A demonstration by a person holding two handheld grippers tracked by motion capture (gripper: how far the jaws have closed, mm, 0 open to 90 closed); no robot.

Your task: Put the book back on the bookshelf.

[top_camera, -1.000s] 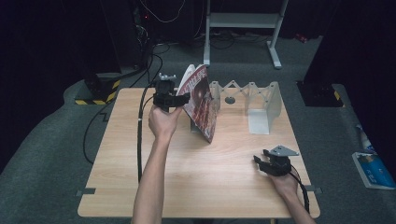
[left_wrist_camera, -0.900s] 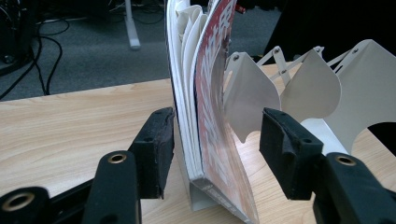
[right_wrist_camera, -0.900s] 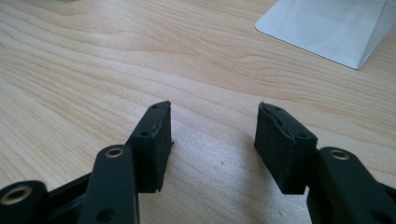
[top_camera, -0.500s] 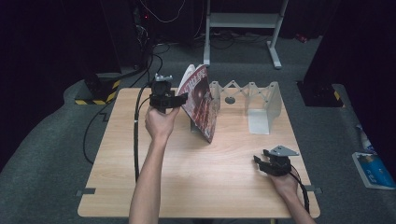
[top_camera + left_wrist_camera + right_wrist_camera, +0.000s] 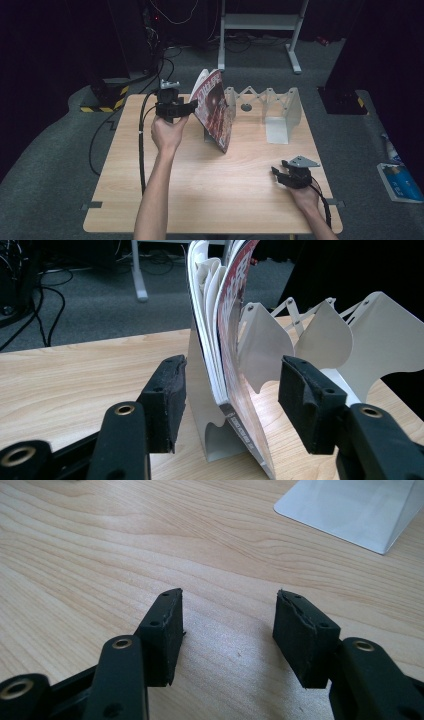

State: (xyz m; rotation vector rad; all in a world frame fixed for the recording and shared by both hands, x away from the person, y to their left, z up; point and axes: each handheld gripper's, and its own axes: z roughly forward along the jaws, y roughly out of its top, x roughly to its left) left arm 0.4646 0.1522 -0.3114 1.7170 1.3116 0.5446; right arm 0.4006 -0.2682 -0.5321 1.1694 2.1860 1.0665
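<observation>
We see a glossy magazine (image 5: 235, 365) leaning in a white folding metal rack (image 5: 270, 107) on the pale wood-grain bench (image 5: 200, 185) — its fanned pages sit between our left hand-held gripper's (image 5: 230, 400) parted foam-padded jaws, untouched. Our right hand-held gripper (image 5: 227, 635) rests open, empty.

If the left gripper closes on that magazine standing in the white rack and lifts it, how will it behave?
The magazine will probably be floppy: its pages already fan apart near the top. It looks light, being thin. It leans on a divider of the rack, so a sideways push would likely tip it; the glossy cover may slip in the left gripper.
</observation>
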